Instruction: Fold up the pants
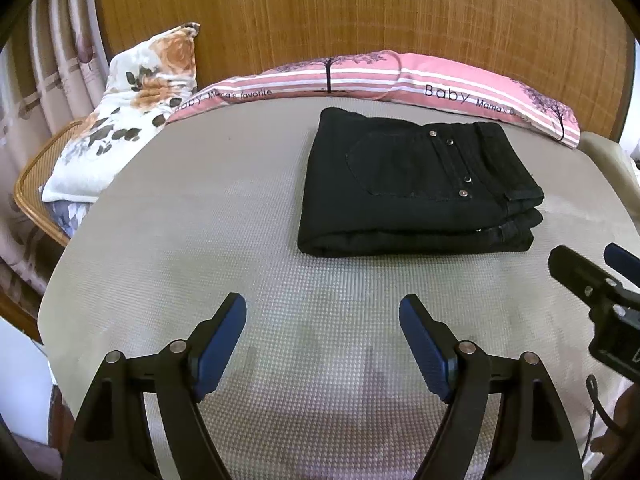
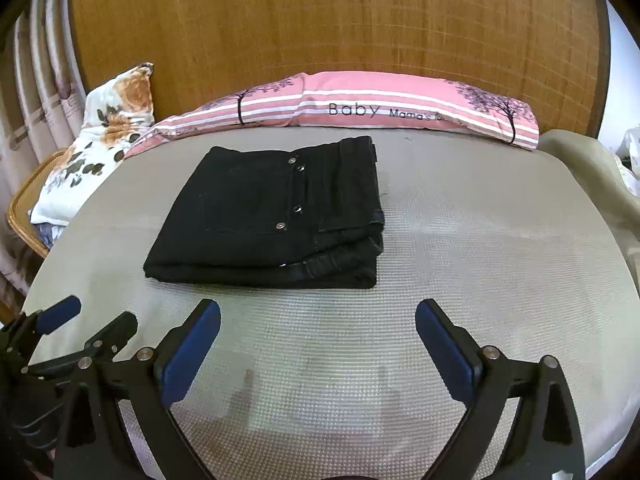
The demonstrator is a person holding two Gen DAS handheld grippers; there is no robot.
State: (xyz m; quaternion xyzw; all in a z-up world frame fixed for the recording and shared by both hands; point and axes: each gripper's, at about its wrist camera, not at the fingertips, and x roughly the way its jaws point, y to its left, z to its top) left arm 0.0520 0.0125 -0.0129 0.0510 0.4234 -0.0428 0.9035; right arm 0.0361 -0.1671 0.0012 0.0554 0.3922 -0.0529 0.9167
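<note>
Both tools hover over the grey textured mattress pad point(image 1: 168, 248), short of the folded black denim pants point(image 1: 412, 188) and apart from them. Left gripper point(image 1: 322, 316), black-framed with blue pads: jaws spread, nothing between them. Right gripper point(image 2: 318, 320), same build: jaws spread wide, nothing between them. The pants lie as a compact rectangular stack on the pad, back pocket and metal rivets uppermost, waistband at the right. Beyond the pants, a pink striped pillow point(image 2: 400, 100) rests against the wooden headboard point(image 2: 320, 24); a floral cushion point(image 1: 132, 112) sits left of the pants.
</note>
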